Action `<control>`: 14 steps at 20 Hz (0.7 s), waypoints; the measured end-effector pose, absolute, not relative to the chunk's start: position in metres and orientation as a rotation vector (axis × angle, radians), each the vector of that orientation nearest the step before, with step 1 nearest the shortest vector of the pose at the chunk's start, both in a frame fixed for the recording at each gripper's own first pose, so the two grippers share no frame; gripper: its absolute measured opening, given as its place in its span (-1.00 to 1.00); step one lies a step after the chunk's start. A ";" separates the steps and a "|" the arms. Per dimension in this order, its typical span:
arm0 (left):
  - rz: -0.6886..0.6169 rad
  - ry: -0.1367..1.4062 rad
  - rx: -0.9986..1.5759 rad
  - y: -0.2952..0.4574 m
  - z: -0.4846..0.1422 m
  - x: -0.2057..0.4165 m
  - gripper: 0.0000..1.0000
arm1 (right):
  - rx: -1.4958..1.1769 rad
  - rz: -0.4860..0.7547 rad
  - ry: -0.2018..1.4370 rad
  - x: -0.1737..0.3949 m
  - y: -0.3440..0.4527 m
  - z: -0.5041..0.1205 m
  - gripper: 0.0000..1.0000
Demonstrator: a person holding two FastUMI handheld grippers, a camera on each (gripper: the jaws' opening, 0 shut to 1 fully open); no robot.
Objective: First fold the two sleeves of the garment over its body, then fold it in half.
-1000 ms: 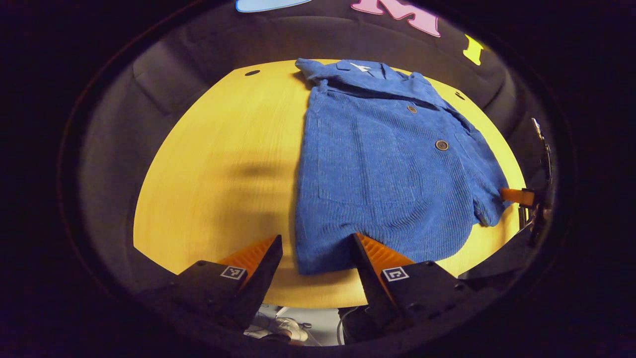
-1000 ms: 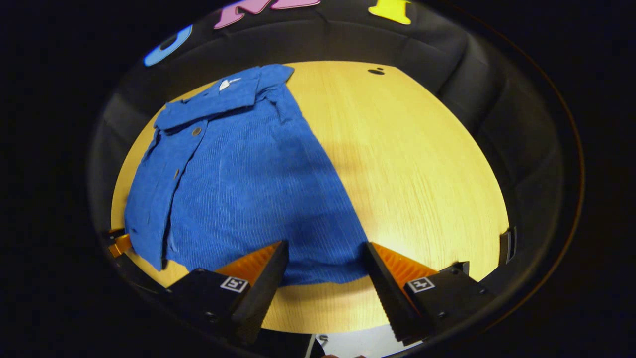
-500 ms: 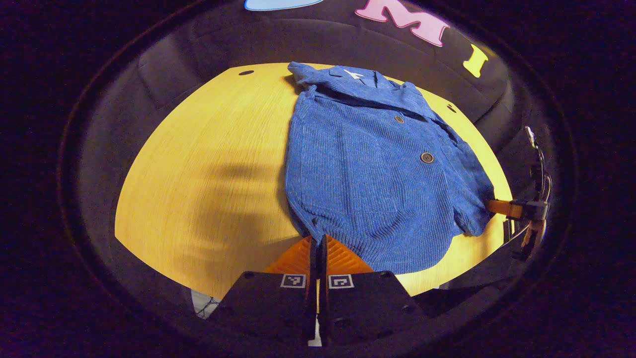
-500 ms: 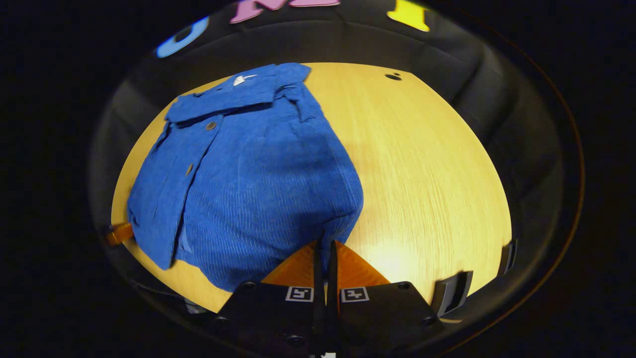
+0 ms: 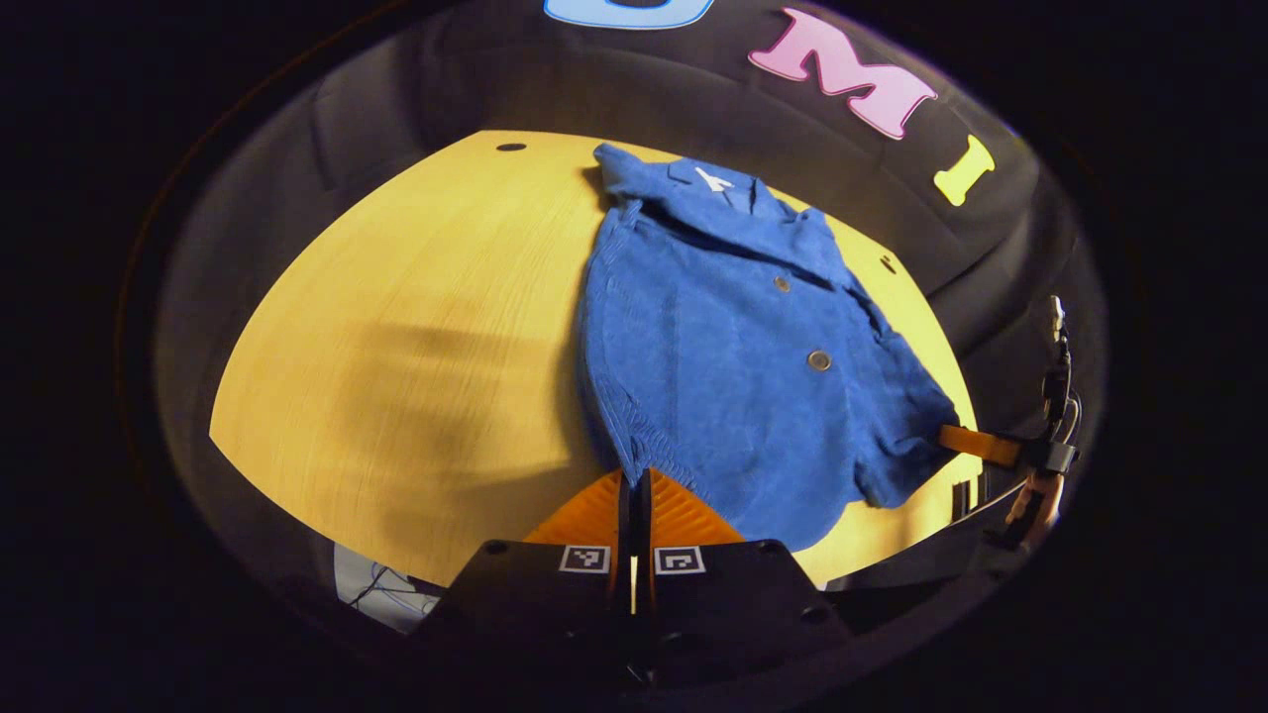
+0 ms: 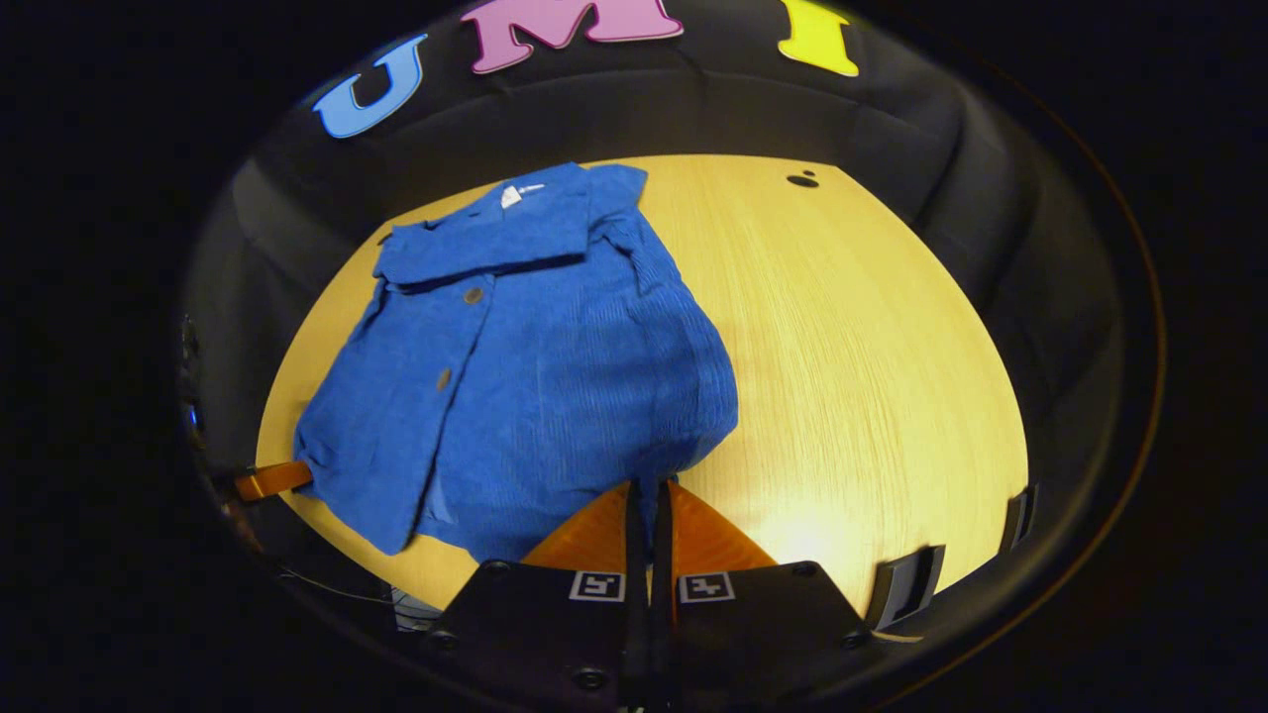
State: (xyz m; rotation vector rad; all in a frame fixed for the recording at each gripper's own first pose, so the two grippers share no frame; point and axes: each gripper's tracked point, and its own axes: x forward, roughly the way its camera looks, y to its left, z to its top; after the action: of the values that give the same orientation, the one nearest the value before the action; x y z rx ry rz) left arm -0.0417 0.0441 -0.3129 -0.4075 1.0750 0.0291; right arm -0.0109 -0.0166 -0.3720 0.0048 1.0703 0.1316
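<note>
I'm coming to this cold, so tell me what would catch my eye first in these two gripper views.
The bright blue corduroy garment jumps out, lying buttoned and collar-away on the yellow wooden table. Next, the orange fingers: the left gripper is closed on the garment's near hem corner, and the right gripper pinches the opposite hem corner, the cloth bunching up at both.

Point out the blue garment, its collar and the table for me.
blue garment (image 6: 555,396): right gripper view, middle of its body.
collar (image 6: 485,243): right gripper view, flat collar band at the far end.
table (image 6: 862,376): right gripper view, bare wood beside the garment.
</note>
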 end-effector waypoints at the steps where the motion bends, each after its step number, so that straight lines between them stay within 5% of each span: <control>1: 0.023 1.051 -0.418 0.042 -0.302 -0.031 -0.99 | 0.007 0.145 1.052 -0.002 -0.011 -0.362 -0.90; 7: -0.027 0.873 -0.405 0.049 -0.222 0.060 -1.00 | 0.088 0.209 0.914 0.087 0.027 -0.298 -0.90; 14: 0.007 0.698 -0.348 0.113 -0.175 0.212 -0.99 | 0.150 0.227 0.710 0.259 0.055 -0.240 -0.91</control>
State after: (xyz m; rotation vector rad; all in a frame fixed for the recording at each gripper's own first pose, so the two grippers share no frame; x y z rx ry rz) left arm 0.2116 0.1135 -0.1753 -0.3480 0.6984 0.0066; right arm 0.2587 0.0548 -0.2400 0.1498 0.7100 0.2272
